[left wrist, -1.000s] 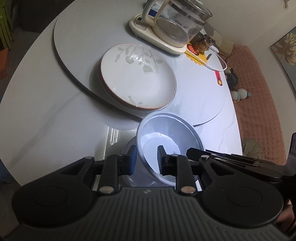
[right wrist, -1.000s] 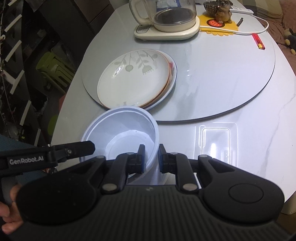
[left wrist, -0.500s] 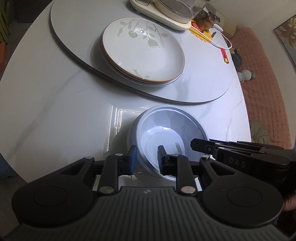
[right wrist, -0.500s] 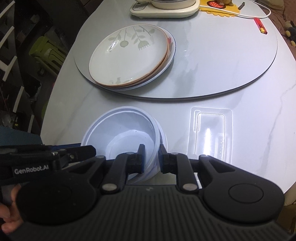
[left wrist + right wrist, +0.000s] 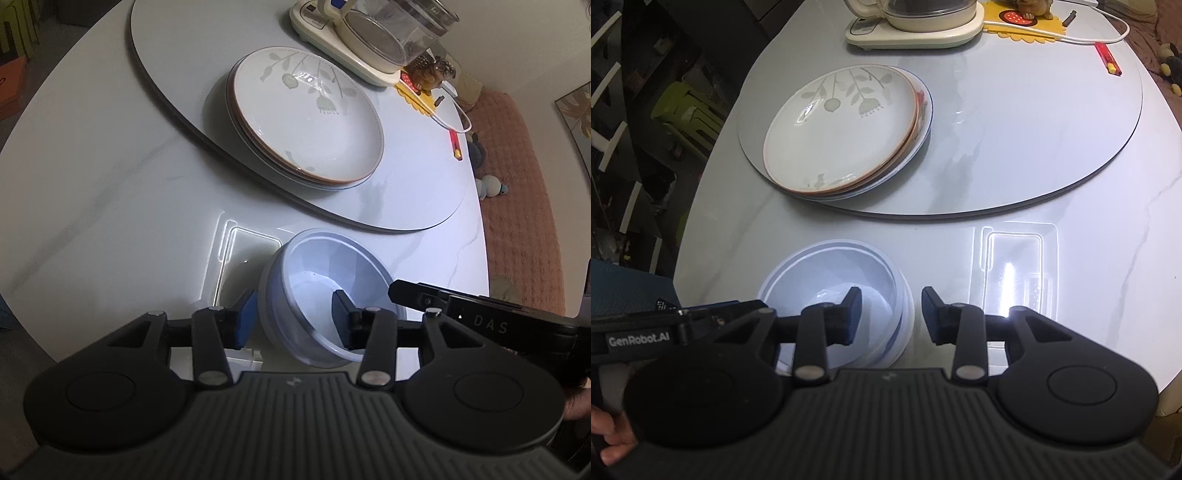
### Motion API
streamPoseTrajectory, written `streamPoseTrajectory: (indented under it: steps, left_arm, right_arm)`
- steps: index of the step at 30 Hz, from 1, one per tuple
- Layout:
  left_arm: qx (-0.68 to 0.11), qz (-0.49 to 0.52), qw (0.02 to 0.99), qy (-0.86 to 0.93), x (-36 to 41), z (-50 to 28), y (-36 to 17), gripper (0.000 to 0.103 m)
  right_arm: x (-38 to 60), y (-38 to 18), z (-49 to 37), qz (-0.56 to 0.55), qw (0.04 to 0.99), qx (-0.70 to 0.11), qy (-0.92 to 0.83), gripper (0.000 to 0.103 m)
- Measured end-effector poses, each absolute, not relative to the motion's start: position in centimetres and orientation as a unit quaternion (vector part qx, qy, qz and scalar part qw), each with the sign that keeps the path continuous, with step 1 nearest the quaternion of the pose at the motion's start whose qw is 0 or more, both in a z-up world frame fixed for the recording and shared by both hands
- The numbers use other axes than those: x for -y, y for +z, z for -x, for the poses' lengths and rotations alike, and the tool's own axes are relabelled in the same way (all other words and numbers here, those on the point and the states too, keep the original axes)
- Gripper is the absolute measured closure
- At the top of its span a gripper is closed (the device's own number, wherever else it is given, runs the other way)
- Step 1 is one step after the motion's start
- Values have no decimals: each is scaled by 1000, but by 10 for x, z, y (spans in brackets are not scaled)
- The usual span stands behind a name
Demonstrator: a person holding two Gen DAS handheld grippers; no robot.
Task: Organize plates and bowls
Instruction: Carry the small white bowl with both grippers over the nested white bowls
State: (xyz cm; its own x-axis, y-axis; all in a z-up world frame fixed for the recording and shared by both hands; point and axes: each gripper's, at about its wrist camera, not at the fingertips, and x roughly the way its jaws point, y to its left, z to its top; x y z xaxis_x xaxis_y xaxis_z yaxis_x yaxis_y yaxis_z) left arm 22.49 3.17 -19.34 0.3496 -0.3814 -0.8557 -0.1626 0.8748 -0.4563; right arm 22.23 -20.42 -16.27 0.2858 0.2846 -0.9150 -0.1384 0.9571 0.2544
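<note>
A white marble table point(image 5: 1071, 258) carries a grey turntable point(image 5: 1015, 129) with a stack of flowered plates point(image 5: 842, 129) on it. Near the table's front edge stands a pale blue bowl point(image 5: 831, 273), seemingly 2 nested. The left gripper point(image 5: 293, 314) and right gripper point(image 5: 890, 314) both straddle its rim, jaws parted, gripping nothing.

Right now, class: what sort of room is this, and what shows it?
Probably a home dining area: a marble-look table with a turntable, stacked plates, an electric kettle, and a sofa beside it.
</note>
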Motion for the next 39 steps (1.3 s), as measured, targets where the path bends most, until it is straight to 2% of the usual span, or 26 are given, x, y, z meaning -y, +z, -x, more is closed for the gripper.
streamPoseTrajectory:
  steps: [3, 5, 7, 13, 20, 26, 27, 32, 34, 39]
  left_arm:
    - [-563, 238, 788, -73, -25, -223, -193, 58]
    - [-563, 238, 788, -73, -22, -223, -193, 73]
    - [-562, 228, 792, -70, -19, -222, -192, 78]
    - [-561, 236, 790, -76, -22, -220, -191, 85]
    - [-567, 226, 788, -79, -19, -220, -198, 85]
    - [-591, 211, 776, -64, -21, -218, -211, 84]
    - [-592, 217, 773, -63, -22, -218, -213, 82]
    - [-594, 237, 766, -59, -27, -223, -226, 63]
    - [-594, 247, 763, -58, -29, -225, -230, 61]
    - [-588, 258, 764, -64, -26, -228, -237, 60]
  right_arm:
    - [208, -166, -222, -72, 796, -586, 134, 65]
    - [207, -169, -221, -70, 796, -586, 139, 73]
    - [205, -169, -219, -71, 796, -583, 148, 77]
    - [208, -164, -214, -68, 801, -576, 151, 77]
    - [211, -171, -214, -73, 798, -580, 148, 77]
    - [204, -173, -212, -61, 799, -579, 148, 73]
    - [205, -174, -213, -64, 798, -581, 147, 72]
    - [211, -187, -220, -81, 794, -588, 130, 72]
    - [215, -194, -223, -93, 791, -593, 124, 65]
    - [216, -208, -230, -110, 777, -606, 128, 64]
